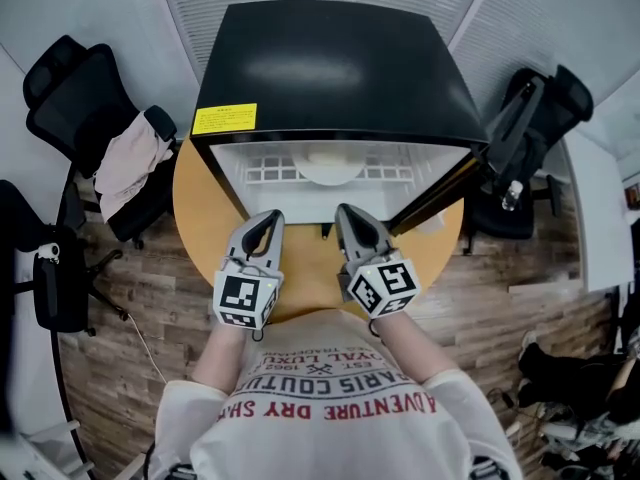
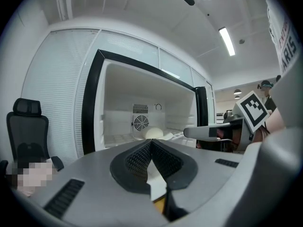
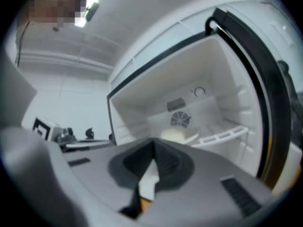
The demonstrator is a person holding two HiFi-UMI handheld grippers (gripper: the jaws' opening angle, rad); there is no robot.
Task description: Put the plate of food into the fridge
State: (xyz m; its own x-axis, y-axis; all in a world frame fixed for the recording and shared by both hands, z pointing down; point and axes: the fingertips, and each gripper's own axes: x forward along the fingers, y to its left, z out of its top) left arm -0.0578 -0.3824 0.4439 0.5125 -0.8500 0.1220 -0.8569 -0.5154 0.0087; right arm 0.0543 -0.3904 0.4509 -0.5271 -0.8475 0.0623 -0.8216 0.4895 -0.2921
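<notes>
The black mini fridge stands on a round wooden table with its door swung open to the right. On its white wire shelf rests the plate of food, a pale mound also seen in the left gripper view and the right gripper view. My left gripper and right gripper hover side by side just in front of the opening, apart from the plate. Both are shut with nothing between their pads, as the left gripper and right gripper show in their own views.
A black office chair with clothing draped on it stands left of the table. Another black chair is at the right, behind the open door. The floor around is wood planking. A yellow label marks the fridge top.
</notes>
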